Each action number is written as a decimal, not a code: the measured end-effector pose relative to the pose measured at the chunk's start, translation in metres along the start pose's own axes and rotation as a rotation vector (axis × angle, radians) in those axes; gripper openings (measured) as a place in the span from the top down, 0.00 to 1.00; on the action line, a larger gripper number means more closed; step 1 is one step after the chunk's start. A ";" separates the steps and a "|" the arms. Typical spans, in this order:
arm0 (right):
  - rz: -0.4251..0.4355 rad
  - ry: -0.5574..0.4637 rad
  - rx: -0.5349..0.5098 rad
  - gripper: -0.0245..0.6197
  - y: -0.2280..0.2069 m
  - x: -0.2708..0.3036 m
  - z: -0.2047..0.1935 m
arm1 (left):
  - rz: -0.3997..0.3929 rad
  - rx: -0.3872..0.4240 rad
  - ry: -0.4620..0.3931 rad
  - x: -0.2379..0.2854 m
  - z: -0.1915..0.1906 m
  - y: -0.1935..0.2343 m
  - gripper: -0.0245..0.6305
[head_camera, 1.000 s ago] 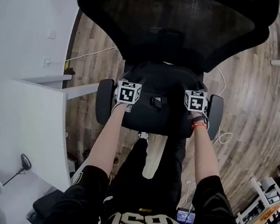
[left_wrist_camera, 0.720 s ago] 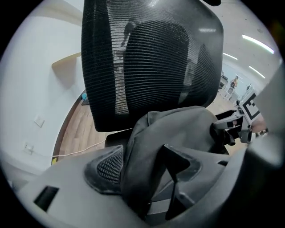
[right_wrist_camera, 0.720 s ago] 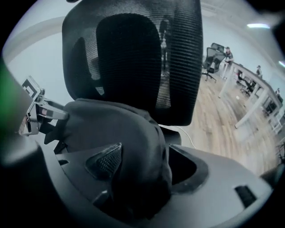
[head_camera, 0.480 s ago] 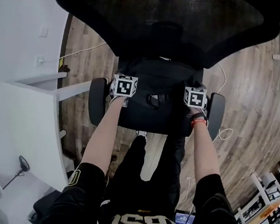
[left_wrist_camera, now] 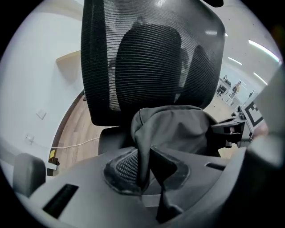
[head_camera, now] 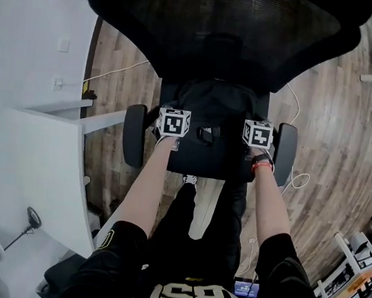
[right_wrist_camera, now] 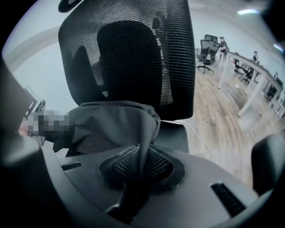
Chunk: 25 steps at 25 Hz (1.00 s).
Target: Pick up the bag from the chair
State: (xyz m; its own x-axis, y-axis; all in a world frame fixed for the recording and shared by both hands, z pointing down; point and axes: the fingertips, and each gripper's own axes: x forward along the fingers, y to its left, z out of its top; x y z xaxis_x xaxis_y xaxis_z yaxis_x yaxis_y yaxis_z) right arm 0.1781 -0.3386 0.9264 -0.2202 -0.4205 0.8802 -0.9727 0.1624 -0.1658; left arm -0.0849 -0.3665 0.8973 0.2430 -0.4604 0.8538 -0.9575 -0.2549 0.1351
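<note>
A dark grey fabric bag [head_camera: 211,105] lies on the seat of a black mesh-backed office chair [head_camera: 223,31]. My left gripper [left_wrist_camera: 143,176] has just been closing and is shut on a raised fold of the bag [left_wrist_camera: 178,129] at its left side. My right gripper [right_wrist_camera: 137,176] has likewise just been closing and pinches a fold of the bag [right_wrist_camera: 111,124] at its right side. In the head view only the marker cubes of the left gripper [head_camera: 174,122] and right gripper [head_camera: 257,133] show. They sit at either side of the bag and hide the jaws.
The chair's armrests [head_camera: 133,135] [head_camera: 285,154] flank both hands closely, and its backrest rises just behind the bag. A white desk [head_camera: 34,163] stands at the left. White cables [head_camera: 115,73] [head_camera: 295,182] trail over the wooden floor. Desks and chairs [right_wrist_camera: 231,62] stand far off.
Both grippers have sunk a little onto the bag's sides. The head view has swayed slightly. The bag and chair keep their place.
</note>
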 end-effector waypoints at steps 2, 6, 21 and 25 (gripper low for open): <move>0.015 -0.014 0.014 0.87 0.003 -0.008 0.004 | -0.015 -0.007 -0.023 -0.010 0.006 -0.001 0.87; 0.000 -0.048 0.025 0.87 0.007 -0.036 0.016 | -0.034 -0.022 -0.063 -0.032 0.015 -0.003 0.87; -0.043 -0.260 0.035 0.87 0.030 -0.173 0.070 | -0.081 0.013 -0.290 -0.166 0.081 -0.028 0.87; -0.039 -0.321 0.020 0.87 0.037 -0.209 0.078 | -0.091 0.030 -0.344 -0.209 0.093 -0.035 0.88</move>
State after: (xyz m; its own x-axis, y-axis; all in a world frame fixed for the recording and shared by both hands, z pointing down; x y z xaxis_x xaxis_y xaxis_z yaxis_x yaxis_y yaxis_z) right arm 0.1823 -0.3147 0.7019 -0.1920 -0.6866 0.7013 -0.9813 0.1250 -0.1462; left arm -0.0873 -0.3405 0.6677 0.3700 -0.6931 0.6187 -0.9259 -0.3302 0.1838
